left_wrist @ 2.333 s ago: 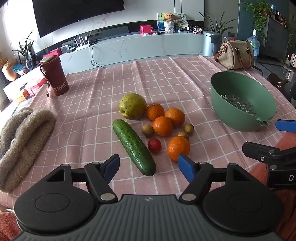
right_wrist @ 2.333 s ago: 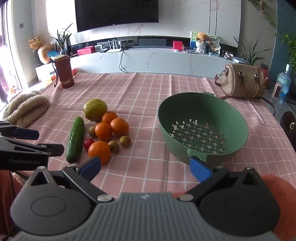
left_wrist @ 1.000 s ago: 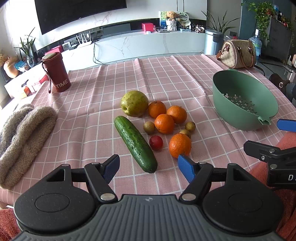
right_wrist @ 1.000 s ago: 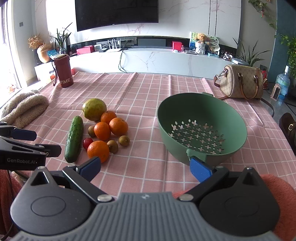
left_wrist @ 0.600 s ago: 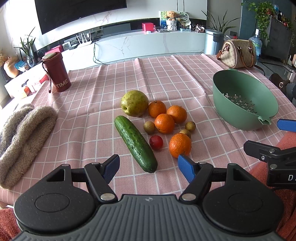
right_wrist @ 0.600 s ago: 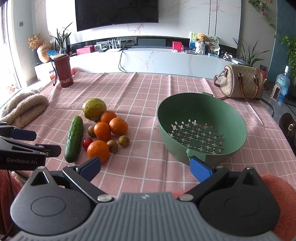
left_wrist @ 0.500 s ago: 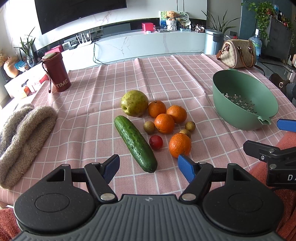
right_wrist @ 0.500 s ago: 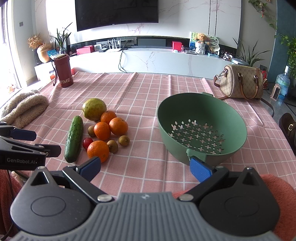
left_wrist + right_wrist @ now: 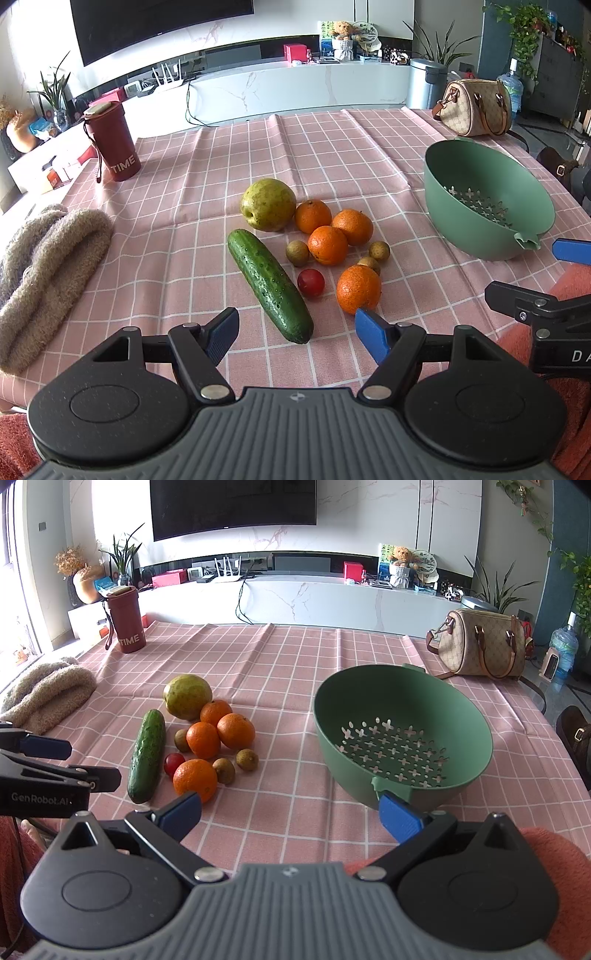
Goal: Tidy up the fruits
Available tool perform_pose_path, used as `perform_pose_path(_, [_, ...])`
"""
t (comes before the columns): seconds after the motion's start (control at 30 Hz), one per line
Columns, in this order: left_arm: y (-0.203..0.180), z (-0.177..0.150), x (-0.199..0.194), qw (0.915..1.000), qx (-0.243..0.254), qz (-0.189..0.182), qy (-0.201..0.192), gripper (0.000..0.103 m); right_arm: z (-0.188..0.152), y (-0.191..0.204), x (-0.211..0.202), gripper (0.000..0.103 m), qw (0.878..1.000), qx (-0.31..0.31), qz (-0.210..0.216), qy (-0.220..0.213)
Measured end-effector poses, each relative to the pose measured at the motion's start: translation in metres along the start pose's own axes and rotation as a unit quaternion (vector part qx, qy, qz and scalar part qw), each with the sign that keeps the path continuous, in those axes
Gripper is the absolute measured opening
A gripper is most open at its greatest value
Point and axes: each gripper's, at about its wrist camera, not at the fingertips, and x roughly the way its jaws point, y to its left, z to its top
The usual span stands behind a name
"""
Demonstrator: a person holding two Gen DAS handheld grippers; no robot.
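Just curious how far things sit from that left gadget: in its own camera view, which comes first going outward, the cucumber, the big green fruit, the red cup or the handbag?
1. cucumber, just ahead of the left gripper
2. big green fruit, mid-table
3. red cup, far left
4. handbag, far right corner

The cup and handbag are nearly too close to call.

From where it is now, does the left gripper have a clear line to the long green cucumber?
Probably yes. The left gripper's tongs are open and hold nothing, and the long green cucumber lies straight ahead, its near end between them. Only bare pink checked tablecloth lies between; the small red fruit sits close beside it.
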Motion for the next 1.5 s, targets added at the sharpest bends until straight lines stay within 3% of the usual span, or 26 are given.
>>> perform_pose_path(0.27, [0.003, 0.004, 0.003, 0.9999, -0.007, -0.010, 0.005, 0.084, 0.000, 0.000, -0.001, 0.098, 1.000, -0.001, -0.001, 0.001])
perform_pose_path(0.5, [0.027, 0.019, 0.017, 0.9969, -0.058, -0.041, 0.033, 0.070, 0.008, -0.007, 0.000, 0.097, 1.000, 0.016, 0.020, 0.013])
perform_pose_path(0.7, [0.047, 0.030, 0.040, 0.9899, -0.099, -0.075, 0.068, 0.042, 0.023, 0.003, 0.028, 0.068, 0.998, 0.024, 0.044, 0.039])
perform_pose_path(0.83, [0.056, 0.035, 0.059, 0.9854, -0.129, -0.079, 0.079, 0.034, 0.029, 0.016, 0.054, 0.059, 0.995, 0.038, 0.074, 0.063])
perform_pose_path(1.03, [0.064, 0.034, 0.087, 0.9826, -0.152, -0.073, 0.077, 0.034, 0.030, 0.028, 0.091, 0.059, 0.986, 0.075, 0.110, 0.103])
perform_pose_path(1.27, [0.080, 0.036, 0.108, 0.9720, -0.203, -0.083, 0.086, 0.045, 0.031, 0.035, 0.116, 0.054, 0.979, 0.094, 0.135, 0.120])
perform_pose_path(1.5, [0.084, 0.035, 0.124, 0.9670, -0.214, -0.100, 0.096, 0.056, 0.028, 0.037, 0.132, 0.047, 0.975, 0.095, 0.144, 0.141])
